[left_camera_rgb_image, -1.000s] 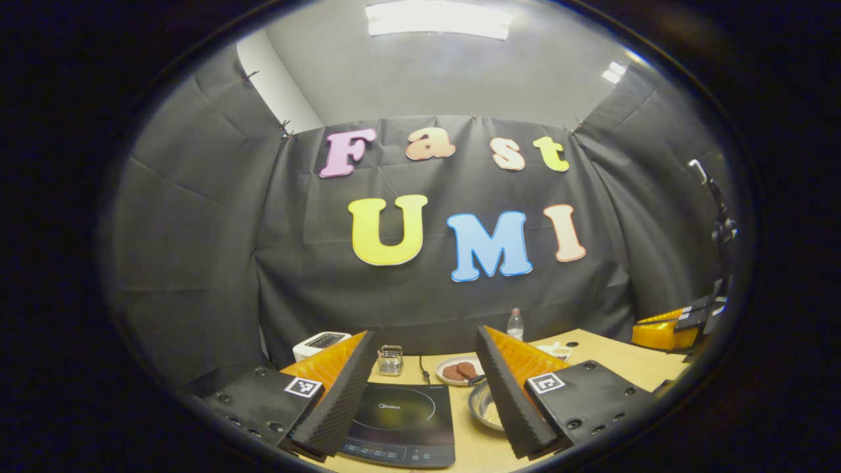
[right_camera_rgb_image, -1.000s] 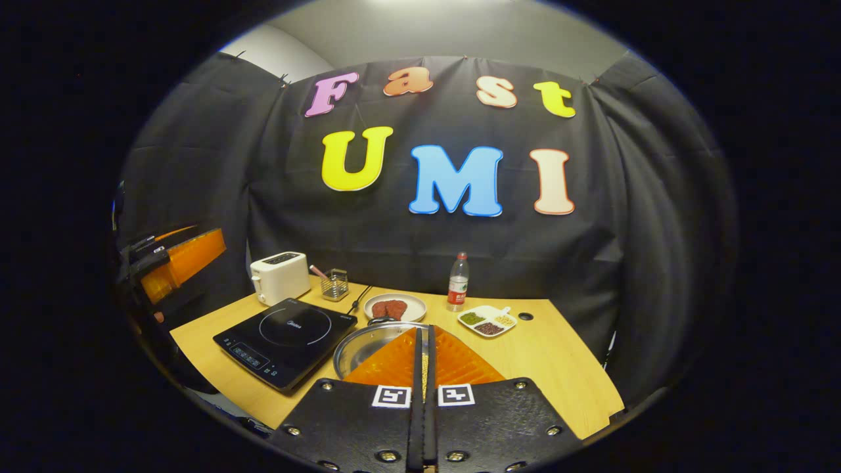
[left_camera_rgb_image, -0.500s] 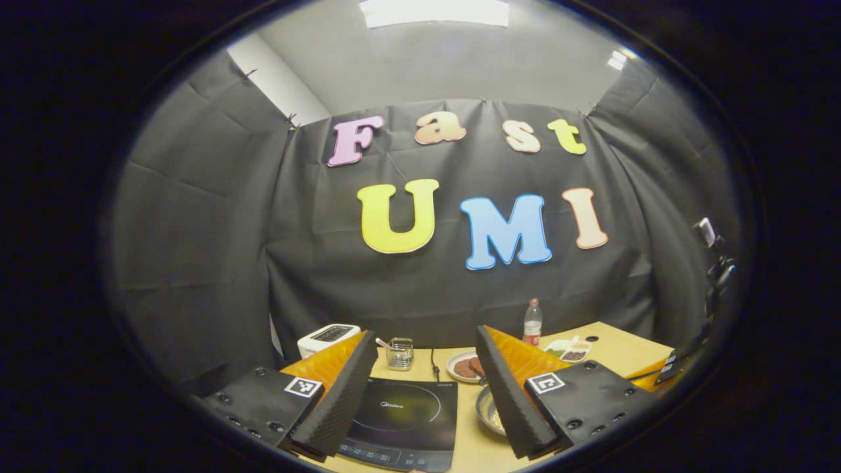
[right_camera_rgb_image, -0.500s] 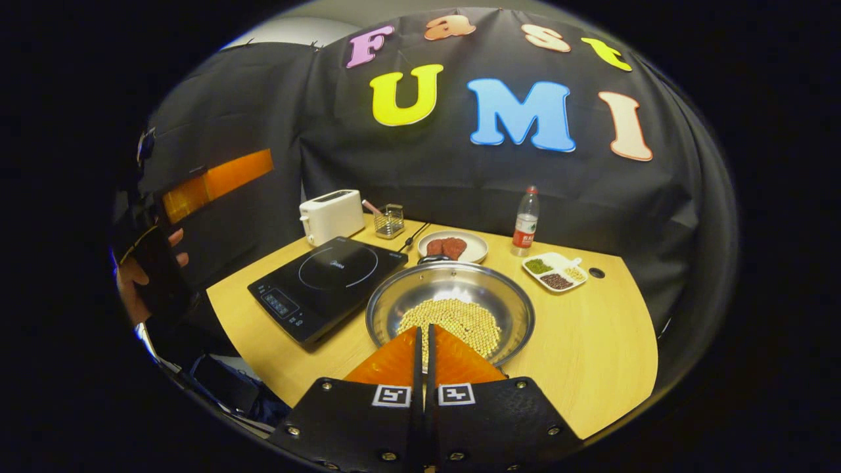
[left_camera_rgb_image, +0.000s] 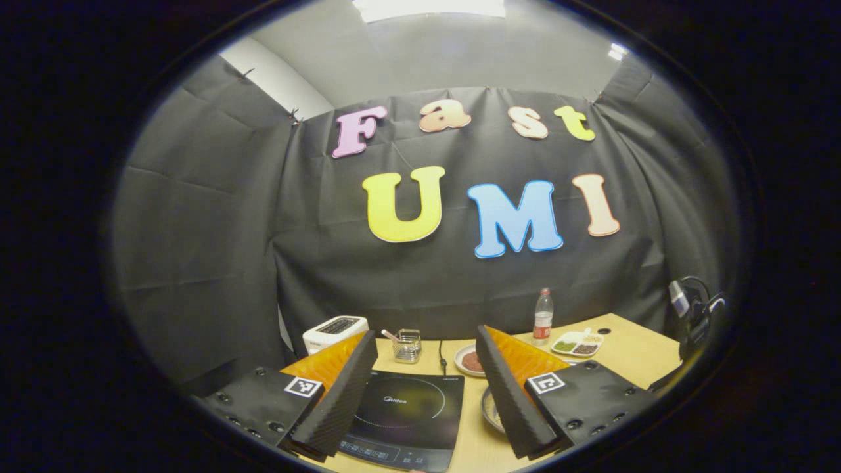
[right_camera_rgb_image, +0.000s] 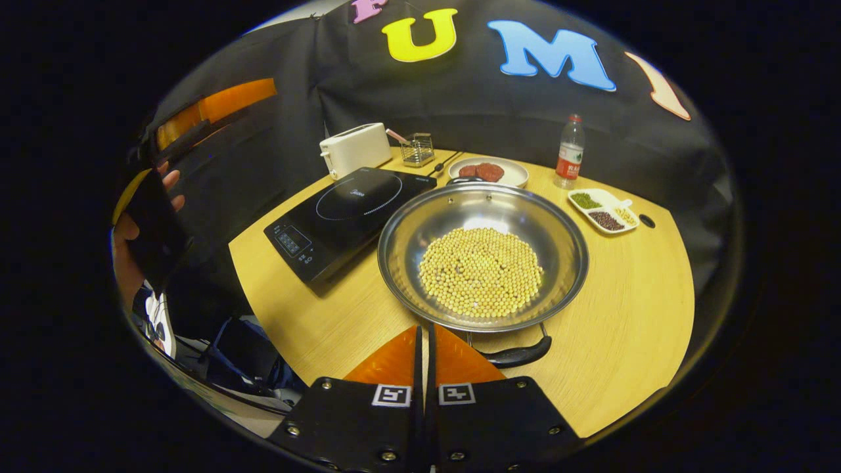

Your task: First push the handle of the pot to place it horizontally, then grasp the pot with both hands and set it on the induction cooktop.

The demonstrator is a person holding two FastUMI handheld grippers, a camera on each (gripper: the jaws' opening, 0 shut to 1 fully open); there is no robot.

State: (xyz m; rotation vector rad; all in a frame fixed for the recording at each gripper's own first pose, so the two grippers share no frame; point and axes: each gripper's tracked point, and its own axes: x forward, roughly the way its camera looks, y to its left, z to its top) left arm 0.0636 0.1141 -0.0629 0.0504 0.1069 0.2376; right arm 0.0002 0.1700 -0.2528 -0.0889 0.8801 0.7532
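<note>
In the right gripper view, the pot [right_camera_rgb_image: 483,256] stands on the table [right_camera_rgb_image: 631,328] at the centre, full of yellow beans [right_camera_rgb_image: 481,270]. One black handle [right_camera_rgb_image: 519,355] is at its 6 o'clock rim, and the other handle [right_camera_rgb_image: 465,179] is at its 12 o'clock rim, mostly hidden. The right gripper [right_camera_rgb_image: 424,341] has its two fingers pressed together with nothing between them; its tips are just beside the near handle, at about 9 o'clock of it, and I cannot tell if they touch it. The cooktop [right_camera_rgb_image: 348,213] lies at 10 o'clock of the pot, close to it but apart. Behind the cooktop there is a toaster [right_camera_rgb_image: 355,148] and a wire basket [right_camera_rgb_image: 418,150]. A plate [right_camera_rgb_image: 487,172] with brown patties sits at 12 o'clock of the pot, a bottle [right_camera_rgb_image: 569,152] at 1 o'clock, and a dish [right_camera_rgb_image: 603,210] with compartments at 2 o'clock. At the far left a hand [right_camera_rgb_image: 131,243] holds the other gripper.

In the left gripper view, the left gripper [left_camera_rgb_image: 426,364] is wide open and holds nothing. It hangs above the near table edge. Between its fingers the cooktop [left_camera_rgb_image: 404,420] is seen, and the rim of the pot [left_camera_rgb_image: 489,410] shows beside the right-hand finger.
</note>
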